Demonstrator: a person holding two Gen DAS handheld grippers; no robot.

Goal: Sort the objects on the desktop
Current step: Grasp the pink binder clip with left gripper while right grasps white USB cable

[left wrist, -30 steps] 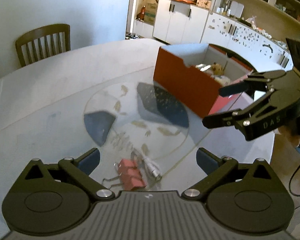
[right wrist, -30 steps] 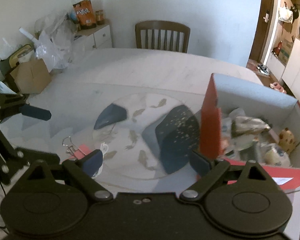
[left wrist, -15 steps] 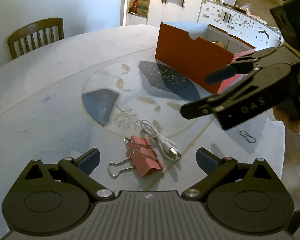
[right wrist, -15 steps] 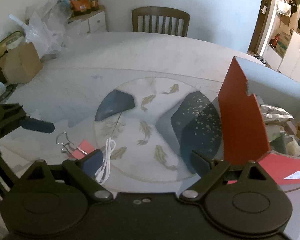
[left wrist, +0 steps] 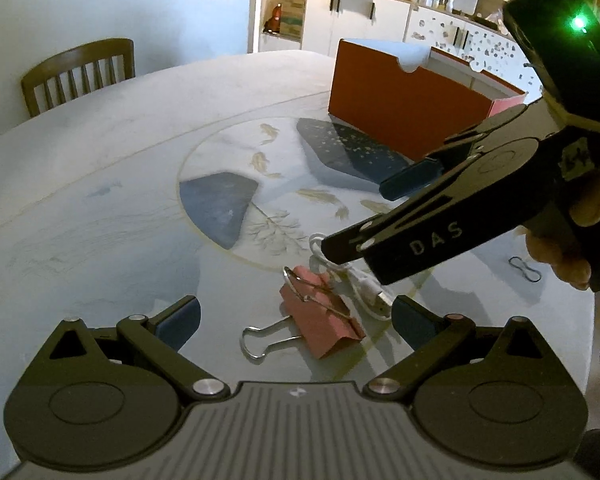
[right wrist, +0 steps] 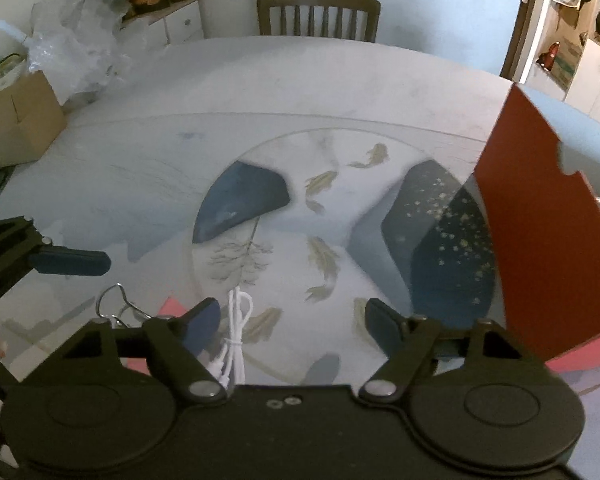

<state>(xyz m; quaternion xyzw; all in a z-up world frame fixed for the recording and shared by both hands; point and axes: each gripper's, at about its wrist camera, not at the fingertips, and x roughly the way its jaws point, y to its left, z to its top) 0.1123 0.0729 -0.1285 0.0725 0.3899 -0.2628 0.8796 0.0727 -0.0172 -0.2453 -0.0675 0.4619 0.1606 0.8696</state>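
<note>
Since 0.5 s ago the right gripper (left wrist: 360, 220) has swung lower and closer over the white cable (left wrist: 364, 284), and the red box (left wrist: 400, 104) sits farther off. Both the left gripper (left wrist: 296, 320) and the right one have their jaws spread wide, holding nothing. The pink binder clip (left wrist: 320, 320) lies on the table (left wrist: 100, 208), touching the cable.

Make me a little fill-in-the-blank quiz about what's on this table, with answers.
1. The binder clip is ____ in colour.
2. The coiled cable is ____.
3. Both the left gripper and the right gripper are ____, holding nothing.
4. The orange box stands on the ____.

Answers: pink; white; open; table
</note>
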